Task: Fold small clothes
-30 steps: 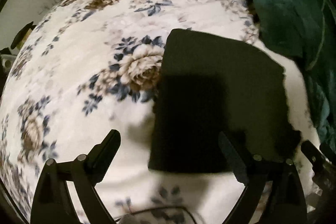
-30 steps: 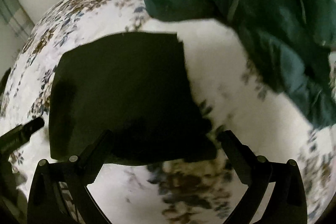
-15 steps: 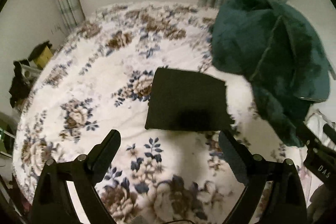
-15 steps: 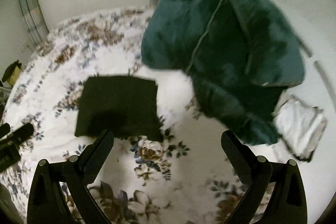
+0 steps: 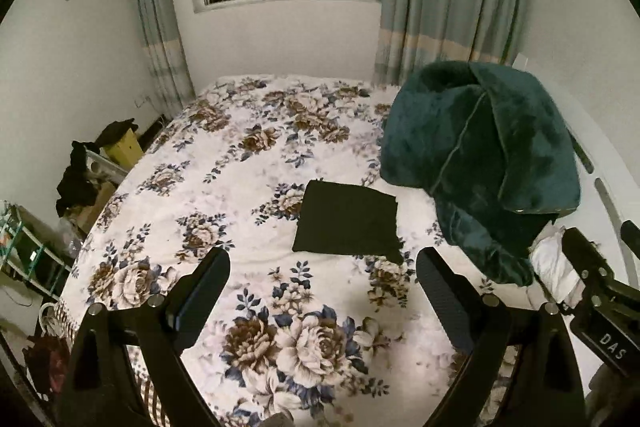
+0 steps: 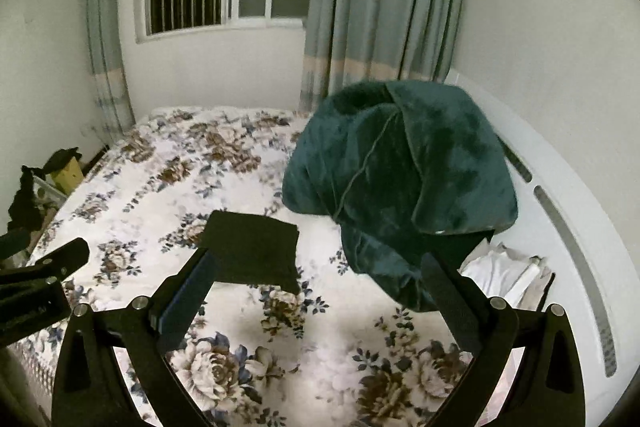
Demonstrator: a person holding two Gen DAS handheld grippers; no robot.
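A small black garment (image 5: 347, 218) lies folded into a flat rectangle on the floral bedspread (image 5: 224, 195); the right wrist view shows the same black garment (image 6: 252, 247) left of centre. My left gripper (image 5: 322, 269) hangs open well above and short of it, nothing between its fingers. My right gripper (image 6: 320, 275) is open too and empty; its left finger overlaps the cloth's near edge in the picture, with no contact visible. The right gripper (image 5: 600, 291) also appears at the right edge of the left wrist view.
A big dark green plush blanket (image 5: 480, 163) is heaped at the right of the bed, just beyond the black cloth. White folded fabric (image 6: 504, 273) lies by the white headboard (image 6: 568, 227). Clutter and a shelf (image 5: 36, 255) stand left of the bed; window and curtains behind.
Both grippers have pulled far back and up from the black cloth, which filled the views a second ago. The cloth stays flat on the bed; the whole room is now visible.
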